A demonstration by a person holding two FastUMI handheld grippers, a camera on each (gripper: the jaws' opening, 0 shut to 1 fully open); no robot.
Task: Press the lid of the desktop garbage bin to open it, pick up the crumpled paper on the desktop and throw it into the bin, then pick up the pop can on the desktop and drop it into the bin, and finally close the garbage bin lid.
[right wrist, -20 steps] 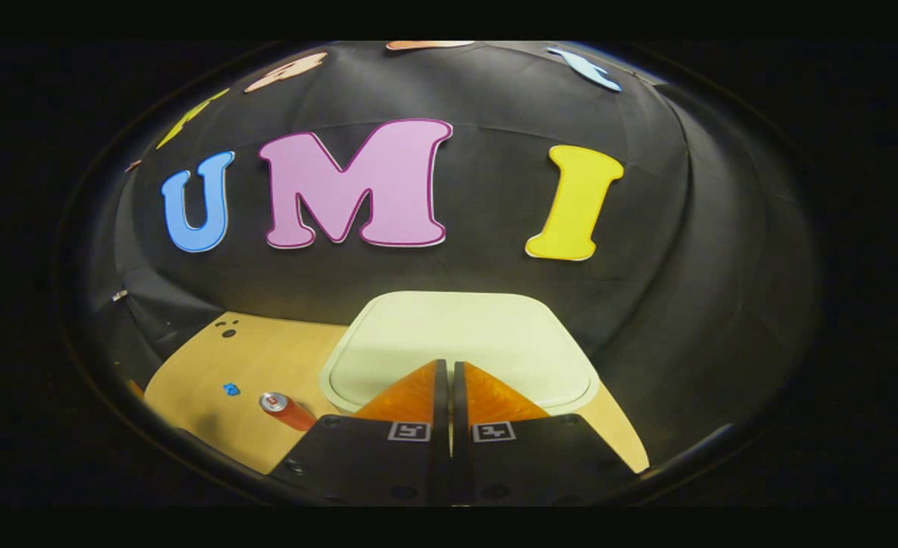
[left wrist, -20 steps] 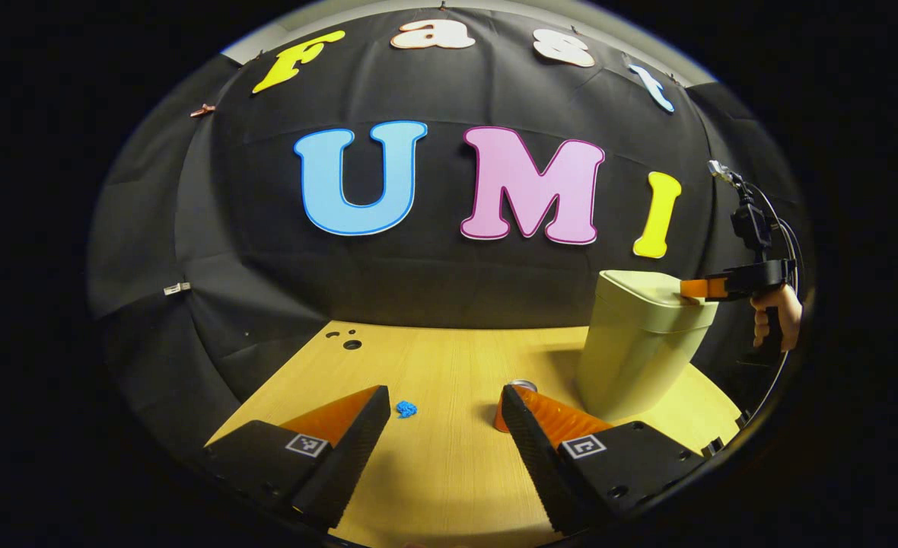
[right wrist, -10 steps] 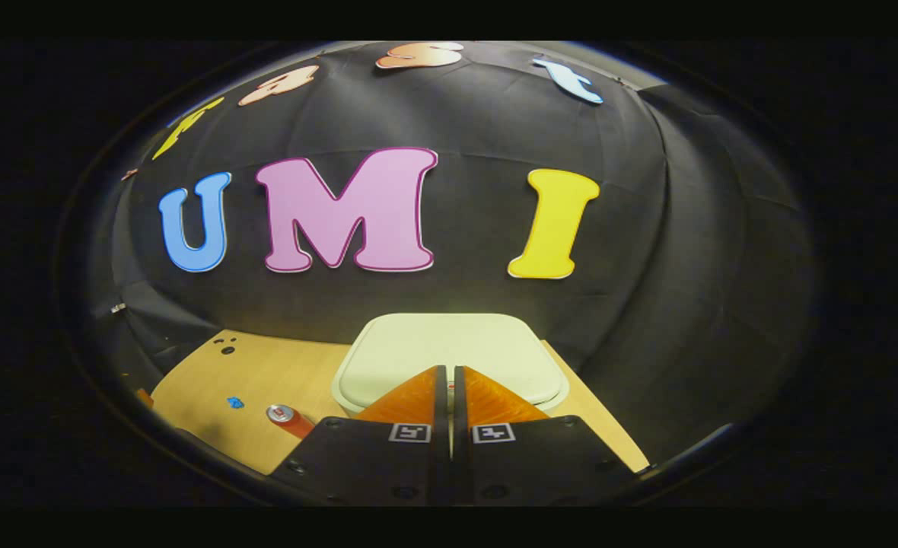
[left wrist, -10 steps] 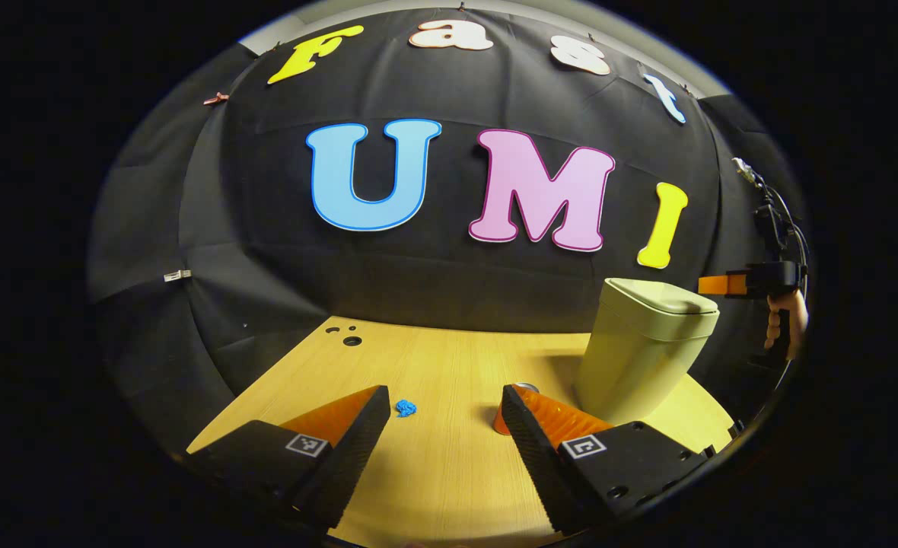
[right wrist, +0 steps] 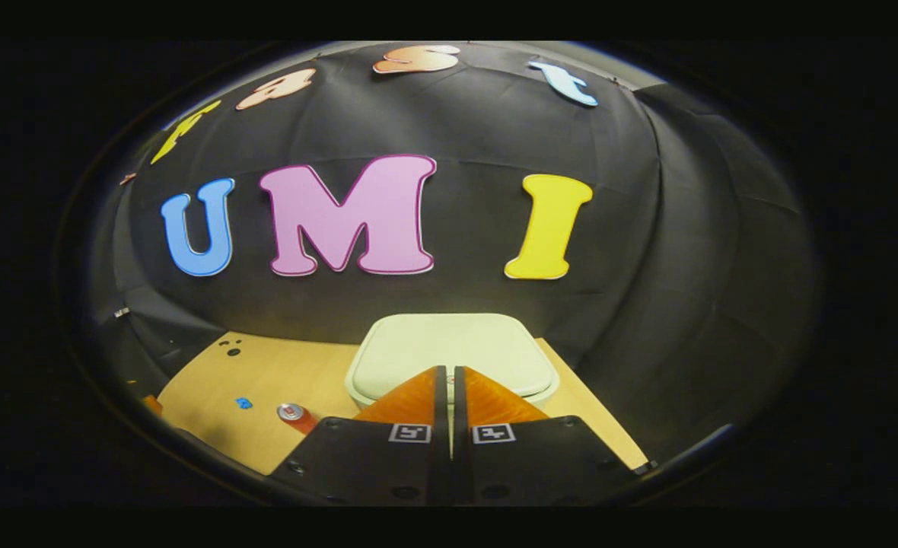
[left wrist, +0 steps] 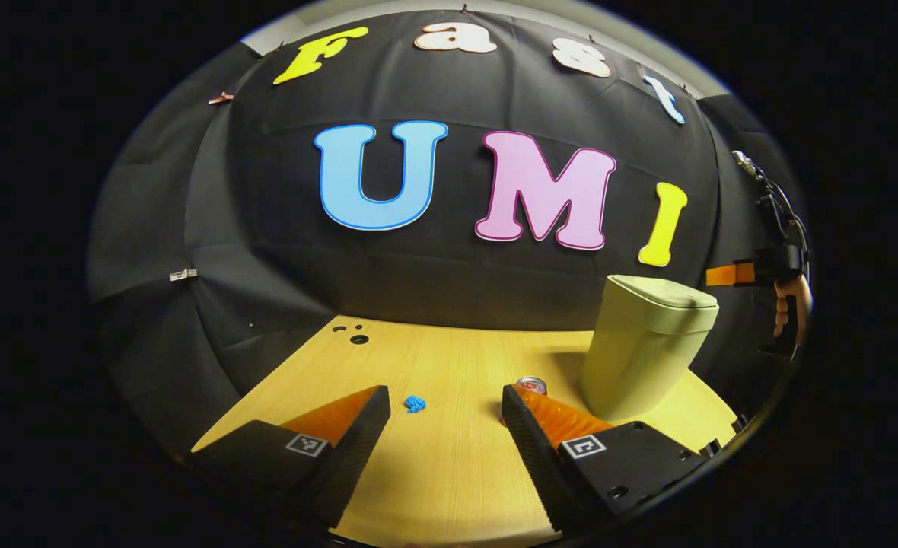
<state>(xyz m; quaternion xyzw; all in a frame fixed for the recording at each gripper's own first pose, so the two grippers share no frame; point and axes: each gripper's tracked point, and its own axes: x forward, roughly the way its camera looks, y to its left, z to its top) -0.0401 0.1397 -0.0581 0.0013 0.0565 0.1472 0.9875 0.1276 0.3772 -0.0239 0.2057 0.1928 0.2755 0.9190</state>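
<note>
Ahead of my right gripper (right wrist: 450, 378), whose fingers are pressed together on nothing, stands one garbage bin (right wrist: 452, 355), its lid (right wrist: 449, 346) flat and seemingly shut. I judge the press is the step in hand: come down squarely on the lid's near edge, then lift clear. My left gripper (left wrist: 446, 415) hangs spread wide over the desktop (left wrist: 449, 472). One pop can (left wrist: 530, 385) sits by its right finger, one crumpled paper (left wrist: 415, 403) near its left.
</note>
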